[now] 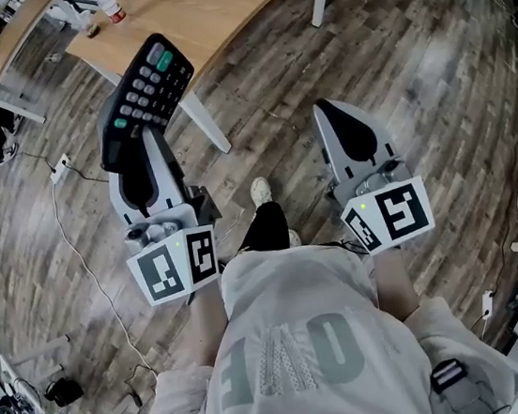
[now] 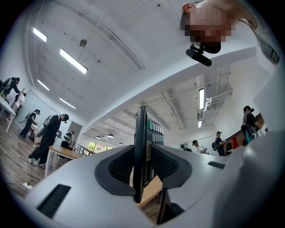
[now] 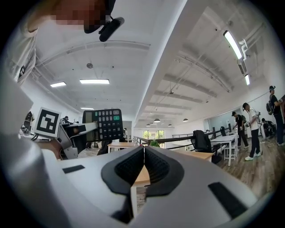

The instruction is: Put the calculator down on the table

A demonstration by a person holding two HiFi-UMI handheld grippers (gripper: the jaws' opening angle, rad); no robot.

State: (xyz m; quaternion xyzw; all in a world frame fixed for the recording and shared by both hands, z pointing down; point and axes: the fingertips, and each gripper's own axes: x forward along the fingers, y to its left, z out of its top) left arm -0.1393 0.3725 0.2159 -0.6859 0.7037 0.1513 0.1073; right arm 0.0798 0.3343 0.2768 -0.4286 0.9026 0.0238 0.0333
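Left gripper (image 1: 137, 143) is clamping the calculator (image 1: 145, 91) by its near end, jaws narrowed onto the slim casing so that it is standing edge-on between the pads in the left gripper view; most of the keypad is jutting out past the fingertips, up in the air, at the near corner of the wooden table (image 1: 214, 8) and not yet resting on it.

It is looking like a light, stiff plastic slab with a smooth shell, so it is probably going to slide rather than bend if the grip loosens; an end hold is leaving the free end liable to swing, and a hold nearer the middle of the long sides would be steadier; setting the free end down first seems the gentler way.

Right gripper (image 1: 336, 111) is hanging empty beside it, well apart, jaws pressed together.

Ahead, the tabletop is offering a wide bare stretch beyond the curved near edge; a small bottle (image 1: 110, 8) is standing near the corner, and a white table leg (image 1: 205, 123) is slanting down just under the calculator; below, wood-patterned floor (image 1: 392, 70) is lying open.
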